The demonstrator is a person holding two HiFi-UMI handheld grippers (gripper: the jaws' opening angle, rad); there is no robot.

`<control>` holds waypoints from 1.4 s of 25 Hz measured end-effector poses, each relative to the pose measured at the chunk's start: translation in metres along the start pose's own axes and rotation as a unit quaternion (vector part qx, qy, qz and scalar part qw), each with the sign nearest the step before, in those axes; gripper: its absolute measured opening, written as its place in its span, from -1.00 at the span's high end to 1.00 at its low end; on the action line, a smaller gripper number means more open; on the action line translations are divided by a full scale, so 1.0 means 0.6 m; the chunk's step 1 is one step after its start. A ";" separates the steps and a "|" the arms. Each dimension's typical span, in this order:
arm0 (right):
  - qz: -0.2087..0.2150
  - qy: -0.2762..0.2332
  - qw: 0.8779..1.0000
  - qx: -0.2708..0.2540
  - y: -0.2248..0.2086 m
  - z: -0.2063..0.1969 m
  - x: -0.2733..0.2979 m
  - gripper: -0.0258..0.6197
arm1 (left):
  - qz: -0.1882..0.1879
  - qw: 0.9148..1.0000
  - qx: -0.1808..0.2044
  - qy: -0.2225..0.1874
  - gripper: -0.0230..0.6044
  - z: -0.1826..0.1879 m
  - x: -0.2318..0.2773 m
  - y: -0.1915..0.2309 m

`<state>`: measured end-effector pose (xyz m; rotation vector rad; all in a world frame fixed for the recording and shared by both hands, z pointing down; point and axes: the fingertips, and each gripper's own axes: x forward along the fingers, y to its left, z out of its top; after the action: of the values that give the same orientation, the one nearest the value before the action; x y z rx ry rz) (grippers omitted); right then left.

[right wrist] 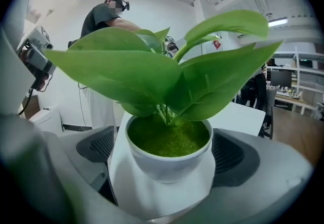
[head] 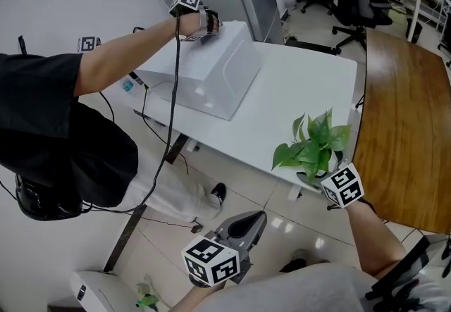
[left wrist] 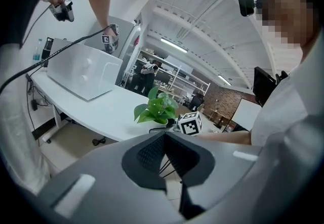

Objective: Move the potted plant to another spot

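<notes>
The potted plant [head: 313, 143], green leaves in a small white pot [right wrist: 169, 160], stands on the near corner of the white table [head: 296, 78]. My right gripper [head: 318, 177] is at the pot with its marker cube [head: 343, 186] just behind. In the right gripper view the right gripper [right wrist: 167, 151] is open, its dark pads [right wrist: 104, 144] standing a little off each side of the pot. My left gripper [head: 255, 221] hangs low over the floor, short of the table, and its pads [left wrist: 152, 152] meet at the tip with nothing between them. The plant [left wrist: 157, 106] also shows in the left gripper view.
A white box-shaped case [head: 211, 71] lies on the far part of the table, where another person's arm holds a gripper [head: 194, 13] on it, its cable trailing down. A wooden table [head: 402, 127] adjoins on the right. Office chairs [head: 356, 1] stand behind.
</notes>
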<state>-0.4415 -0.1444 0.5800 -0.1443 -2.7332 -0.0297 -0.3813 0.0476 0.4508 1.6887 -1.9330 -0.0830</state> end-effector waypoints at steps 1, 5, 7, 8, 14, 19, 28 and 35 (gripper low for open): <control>0.000 -0.001 1.000 0.003 0.000 0.000 0.002 -0.89 | 0.000 1.000 -0.001 0.001 0.94 0.000 0.001 0.002; -0.011 -0.010 1.000 0.009 -0.008 0.007 0.002 -0.67 | -0.001 1.000 0.000 0.001 0.94 0.004 0.006 0.003; -0.014 -0.012 1.000 0.010 -0.013 0.008 0.000 -0.53 | -0.002 1.000 0.001 0.000 0.94 0.005 0.008 0.002; -0.013 -0.013 1.000 0.010 -0.014 0.007 0.000 -0.53 | -0.002 1.000 0.000 0.000 0.94 0.005 0.009 0.003; -0.005 -0.015 1.000 0.007 -0.015 0.007 0.000 -0.52 | 0.004 1.000 -0.001 -0.005 0.94 0.008 0.013 0.008; -0.003 -0.020 1.000 0.005 -0.013 0.007 -0.002 -0.54 | 0.003 1.000 0.000 -0.003 0.94 0.007 0.016 0.005; -0.007 -0.038 0.999 0.011 -0.022 0.017 -0.020 -0.54 | -0.011 1.000 0.010 0.002 0.94 0.013 0.042 0.000; -0.041 -0.051 0.998 0.023 -0.069 0.026 -0.102 -0.54 | -0.052 0.998 0.031 0.010 0.94 0.027 0.091 -0.060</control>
<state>-0.3959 -0.1911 0.5414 -0.0225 -2.8379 0.0174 -0.3585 -0.0152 0.4430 1.8235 -1.8494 -0.0451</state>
